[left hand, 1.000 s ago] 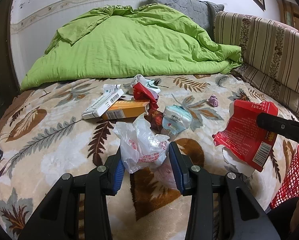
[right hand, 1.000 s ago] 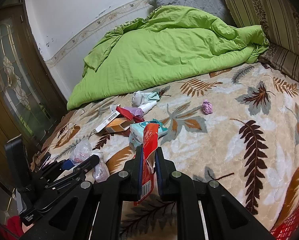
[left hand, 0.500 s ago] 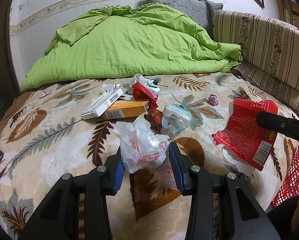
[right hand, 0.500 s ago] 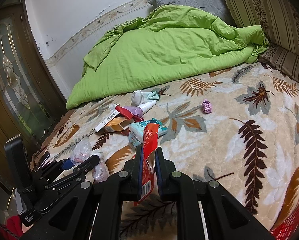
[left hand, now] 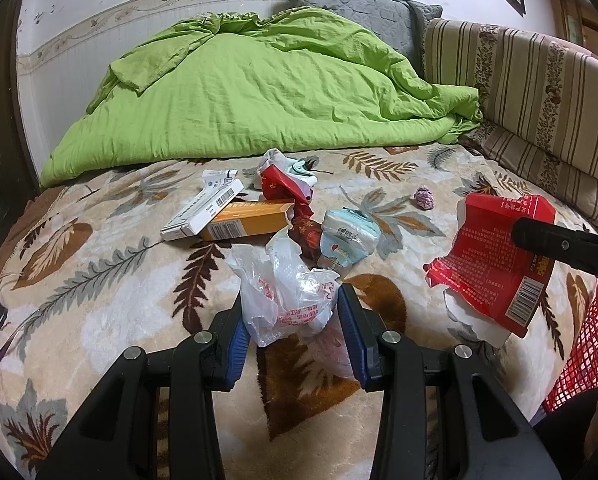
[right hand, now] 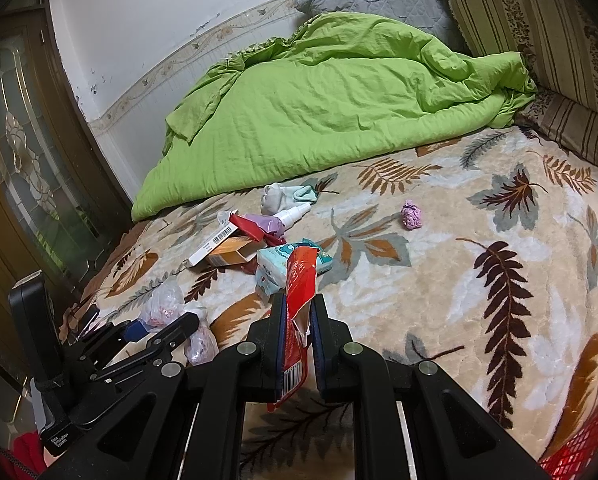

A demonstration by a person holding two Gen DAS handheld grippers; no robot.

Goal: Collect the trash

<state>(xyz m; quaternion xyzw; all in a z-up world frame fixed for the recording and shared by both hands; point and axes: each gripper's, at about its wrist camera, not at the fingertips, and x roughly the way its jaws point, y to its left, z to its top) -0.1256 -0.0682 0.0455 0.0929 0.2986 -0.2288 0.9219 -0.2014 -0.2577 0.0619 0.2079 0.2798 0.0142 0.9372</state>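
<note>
the right gripper is closed on a torn red wrapper, pinched edge-on so the flat sheet stands upright between the pads and hangs clear of the bed. in the left view the same wrapper shows its printed face and barcode, held out above the red basket at the bed's near right edge, which is likely where it should drop.

the left gripper has its blue pads either side of a crumpled plastic bag. the pads look to be touching the bag's sides, but whether they are truly squeezing it or only bracketing it i cannot tell. a soft bag wants a grip low on the bunch, or it will slip.

further out lies the rest of the trash: a blue tissue pack, an orange box with a white box leaning on it, a red scrap, and a small purple wad apart to the right. behind all is a green quilt.
</note>
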